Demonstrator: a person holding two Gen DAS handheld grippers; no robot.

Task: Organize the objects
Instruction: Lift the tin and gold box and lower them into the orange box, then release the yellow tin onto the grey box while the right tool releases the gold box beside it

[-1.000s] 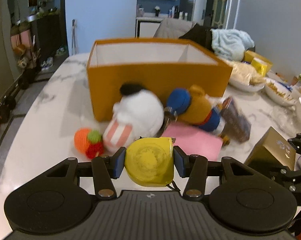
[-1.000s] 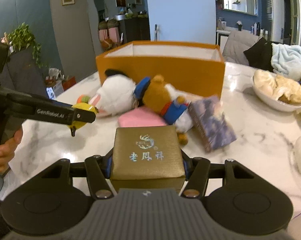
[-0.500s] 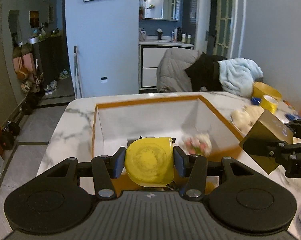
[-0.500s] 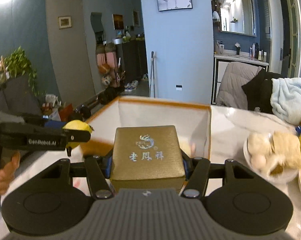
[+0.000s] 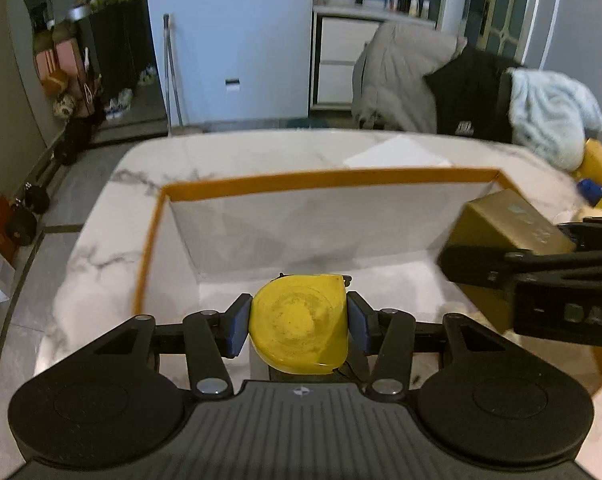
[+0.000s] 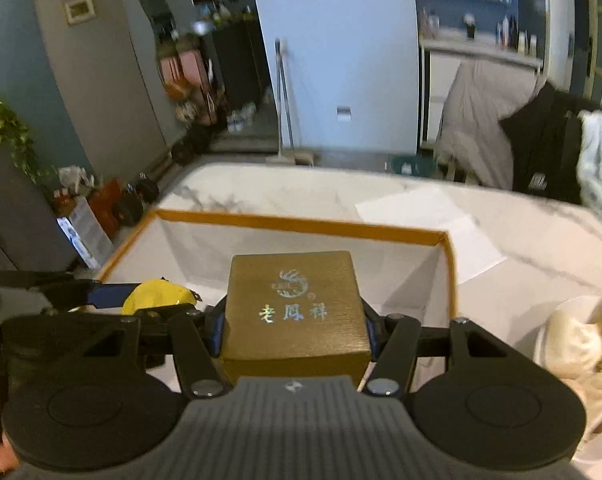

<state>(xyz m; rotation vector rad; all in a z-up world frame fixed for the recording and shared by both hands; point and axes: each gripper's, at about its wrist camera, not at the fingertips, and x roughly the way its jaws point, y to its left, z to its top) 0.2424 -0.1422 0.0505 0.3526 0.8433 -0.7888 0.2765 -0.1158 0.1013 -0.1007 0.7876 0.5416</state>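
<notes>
My left gripper (image 5: 299, 322) is shut on a yellow tape measure (image 5: 299, 322), its blue pads pressing both sides. It hangs over the white inside of the orange box (image 5: 321, 178). My right gripper (image 6: 295, 320) is shut on a gold gift box (image 6: 295, 304) with shiny characters on its lid, also held above the orange box (image 6: 301, 222). In the left wrist view the gold gift box (image 5: 501, 220) and the right gripper's arm come in from the right. In the right wrist view the tape measure (image 6: 157, 294) shows at the left.
The orange box stands on a white marble table (image 5: 241, 152). A sheet of paper (image 6: 433, 208) lies beyond it. A white bowl of pale food (image 6: 573, 340) sits at the right. Coats and a pale blue blanket (image 5: 549, 108) hang over chairs behind the table.
Both grippers moved forward from the plush toys in front of the orange box to above its open top. The toys, pink pad and book dropped out of view. Both grips stayed the same.
</notes>
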